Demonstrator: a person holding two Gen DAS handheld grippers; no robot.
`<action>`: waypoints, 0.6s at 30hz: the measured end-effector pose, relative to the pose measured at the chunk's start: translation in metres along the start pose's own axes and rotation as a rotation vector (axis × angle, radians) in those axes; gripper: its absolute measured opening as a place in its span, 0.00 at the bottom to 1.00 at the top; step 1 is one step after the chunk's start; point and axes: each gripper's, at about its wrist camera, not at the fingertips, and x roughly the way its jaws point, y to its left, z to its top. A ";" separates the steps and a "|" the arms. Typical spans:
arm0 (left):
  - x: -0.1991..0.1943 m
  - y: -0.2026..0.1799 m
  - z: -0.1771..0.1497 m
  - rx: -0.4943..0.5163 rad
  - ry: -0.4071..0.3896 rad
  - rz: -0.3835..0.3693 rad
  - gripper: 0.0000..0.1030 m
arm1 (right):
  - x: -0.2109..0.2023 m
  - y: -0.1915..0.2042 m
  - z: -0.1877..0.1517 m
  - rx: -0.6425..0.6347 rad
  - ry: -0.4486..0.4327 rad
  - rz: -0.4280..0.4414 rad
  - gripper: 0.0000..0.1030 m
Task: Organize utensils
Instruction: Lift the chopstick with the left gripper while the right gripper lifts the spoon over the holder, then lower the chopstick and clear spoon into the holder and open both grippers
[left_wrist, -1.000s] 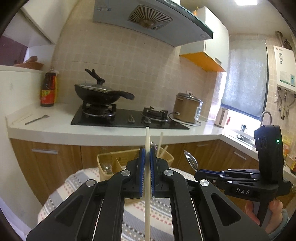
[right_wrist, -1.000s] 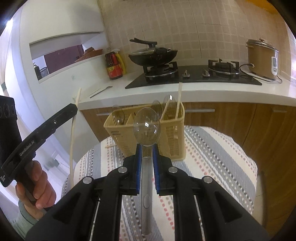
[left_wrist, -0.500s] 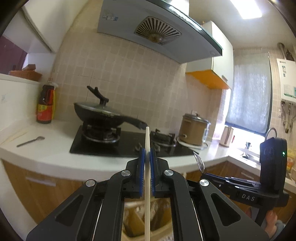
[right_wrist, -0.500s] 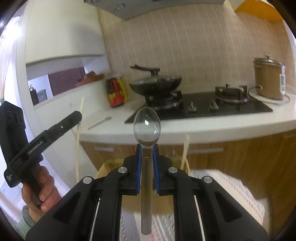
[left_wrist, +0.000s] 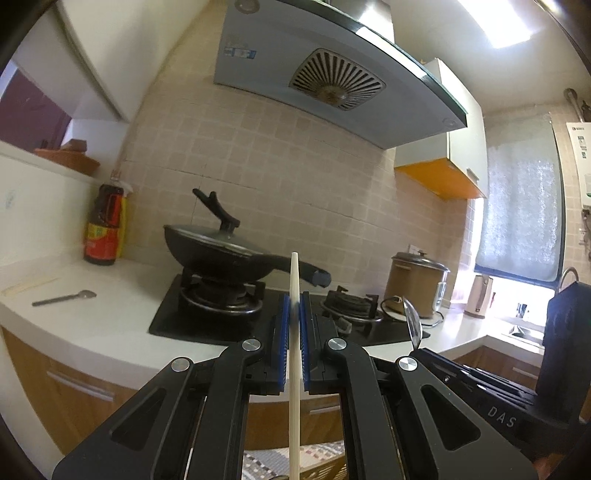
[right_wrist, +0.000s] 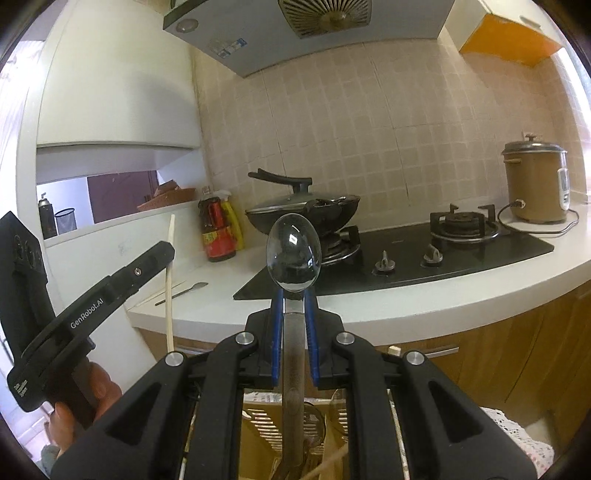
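Note:
My left gripper (left_wrist: 294, 302) is shut on a pale chopstick (left_wrist: 294, 354) held upright; it also shows in the right wrist view (right_wrist: 169, 291). My right gripper (right_wrist: 294, 295) is shut on a metal spoon (right_wrist: 293, 254), bowl up, handle hanging down into the beige slotted utensil basket (right_wrist: 258, 421) right below. The spoon's bowl shows edge-on in the left wrist view (left_wrist: 413, 321). The basket holds other spoons and a chopstick (right_wrist: 327, 465). The left gripper stands to the left of the right one, at about the same height.
A white counter (right_wrist: 406, 306) carries a black hob (right_wrist: 454, 254), a lidded wok (left_wrist: 218, 254), a sauce bottle (left_wrist: 105, 229), a rice cooker (right_wrist: 535, 184) and a loose spoon (left_wrist: 62, 299). A striped cloth (left_wrist: 317, 452) lies under the basket. A range hood (left_wrist: 332, 74) hangs above.
Both grippers have risen with their utensils, so the views now look at the counter and hood; the basket has dropped to the bottom edge, beneath the right gripper.

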 end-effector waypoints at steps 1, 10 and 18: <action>-0.001 0.000 -0.003 0.004 -0.002 0.010 0.04 | 0.000 0.002 -0.003 -0.009 -0.014 -0.006 0.09; -0.006 -0.001 -0.020 0.027 -0.007 0.055 0.04 | -0.001 0.014 -0.028 -0.082 -0.064 -0.010 0.09; -0.027 0.000 -0.028 0.024 0.042 0.077 0.12 | -0.022 0.021 -0.042 -0.105 -0.023 -0.024 0.11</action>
